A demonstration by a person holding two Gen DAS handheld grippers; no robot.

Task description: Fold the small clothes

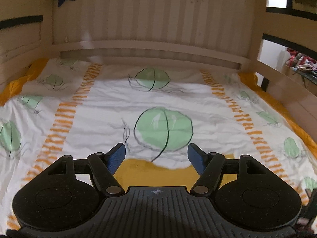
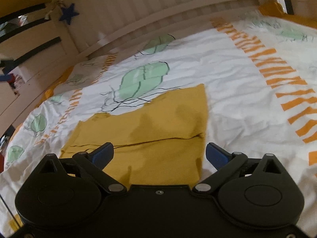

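While both hand-held grippers (image 1: 156, 154) (image 2: 159, 153) gape empty, mustard garment (image 2: 158, 123) lies flat, long axis toward headboard (image 2: 138, 6).

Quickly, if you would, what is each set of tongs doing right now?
Left tongs: open, holding nothing.
Right tongs: open, empty, above the yellow cloth.

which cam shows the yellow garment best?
Right wrist: the yellow garment lies almost wholly in view on the bedsheet, its fold seam and edges visible. Left wrist shows only a strip of it above the gripper body.
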